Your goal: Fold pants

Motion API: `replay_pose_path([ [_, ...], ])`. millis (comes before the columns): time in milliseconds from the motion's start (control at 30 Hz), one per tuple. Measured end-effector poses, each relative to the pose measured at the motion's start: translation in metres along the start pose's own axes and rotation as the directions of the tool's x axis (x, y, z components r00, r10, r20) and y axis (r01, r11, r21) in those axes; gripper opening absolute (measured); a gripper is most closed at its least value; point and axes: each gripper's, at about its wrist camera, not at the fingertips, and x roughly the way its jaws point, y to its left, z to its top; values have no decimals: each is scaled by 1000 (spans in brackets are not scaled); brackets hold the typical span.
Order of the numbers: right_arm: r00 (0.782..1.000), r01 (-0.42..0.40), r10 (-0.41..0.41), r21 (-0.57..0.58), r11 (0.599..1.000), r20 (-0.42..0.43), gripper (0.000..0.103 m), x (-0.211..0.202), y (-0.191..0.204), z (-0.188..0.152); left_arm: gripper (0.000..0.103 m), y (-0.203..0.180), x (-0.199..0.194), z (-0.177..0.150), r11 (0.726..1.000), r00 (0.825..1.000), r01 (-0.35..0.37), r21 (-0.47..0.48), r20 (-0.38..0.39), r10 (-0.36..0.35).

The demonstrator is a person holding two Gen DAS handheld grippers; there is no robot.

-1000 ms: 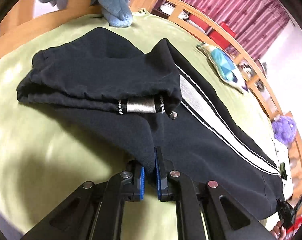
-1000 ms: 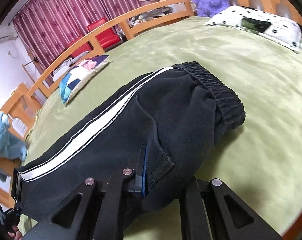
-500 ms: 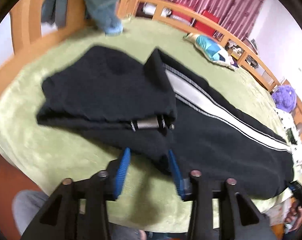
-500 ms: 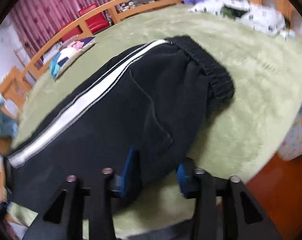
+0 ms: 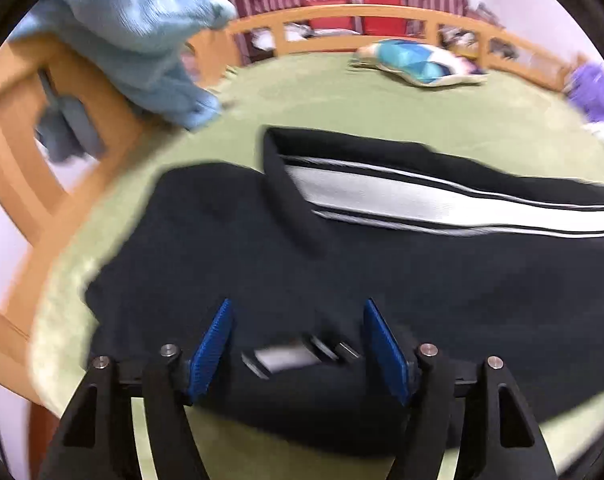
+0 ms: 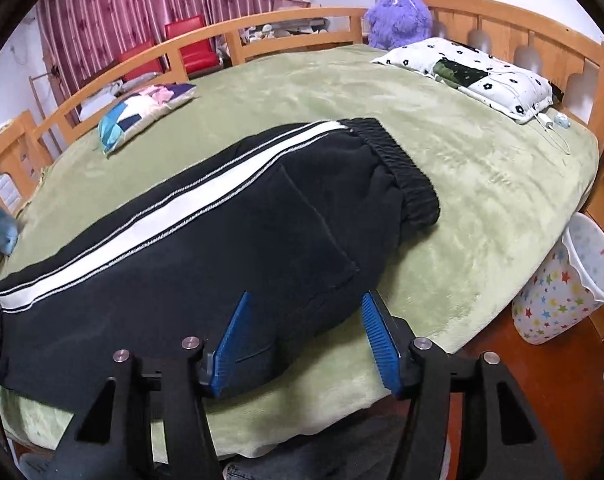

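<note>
Black pants (image 5: 341, 264) with a white side stripe (image 5: 421, 200) lie on the green blanket (image 5: 341, 108), one leg end folded over the rest. My left gripper (image 5: 298, 304) hovers over the near folded edge; its jaws are opening and the blue pads do not press the cloth. In the right wrist view the same pants (image 6: 206, 264) show their elastic waistband (image 6: 397, 172) at the right. My right gripper (image 6: 305, 297) sits at the near hem by the seat, jaws opening, with cloth lying between the pads but not pinched.
A light blue garment (image 5: 142, 48) hangs over the wooden bed rail (image 5: 30, 184). A patchwork cushion (image 6: 142, 112), a purple plush toy (image 6: 399, 16) and a flower-print pillow (image 6: 469, 76) lie at the far side. A star-patterned bin (image 6: 565, 288) stands on the floor at the right.
Both grippers were shut on the pants' cloth a second ago and have let it go, their jaws spreading. Both have drawn back from the pants, and the left view has rolled.
</note>
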Motion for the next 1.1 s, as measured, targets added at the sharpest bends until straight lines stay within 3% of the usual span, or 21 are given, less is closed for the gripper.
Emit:
replay_pose_path([
  [33,1000,6,-6,3,1000,-7,57,1,3,-1,42,7,2,5,1000,1000,8,-13,17,-8],
  [67,1000,21,-21,3,1000,-13,57,2,6,-1,17,17,1,10,998,998,56,-43,31,-54],
  [100,999,33,-33,3,999,-12,57,2,7,-1,16,35,1,20,991,994,101,-91,38,-98],
  [133,999,45,-45,8,999,-2,57,1,8,-3,15,46,2,28,989,995,95,-116,50,-90],
  [233,998,64,-64,38,997,13,57,2,9,-5,15,79,9,56,988,996,-3,-153,83,16],
  [400,997,80,-80,47,996,-6,57,12,16,-4,15,139,37,104,966,993,-33,-256,98,60],
  [533,994,111,-110,33,993,-15,57,15,15,-2,24,145,63,136,954,994,-72,-290,60,93],
  [600,993,121,-120,43,992,-10,57,15,11,-3,49,141,64,145,948,985,-154,-279,26,168],
  [667,993,119,-119,62,991,-7,57,14,4,-3,63,134,57,144,952,988,-127,-279,52,147],
  [800,993,117,-118,106,987,-4,58,14,-15,-4,66,101,41,132,974,993,-73,-213,70,90],
  [867,995,100,-102,143,985,8,66,14,-28,-4,66,85,35,124,982,997,-36,-183,66,48],
  [1033,998,5,-18,228,974,57,79,23,-63,7,67,47,12,94,989,997,49,-141,73,-39],
  [1100,997,-54,39,277,959,61,80,39,-79,16,67,35,3,81,989,996,69,-133,73,-60],
])
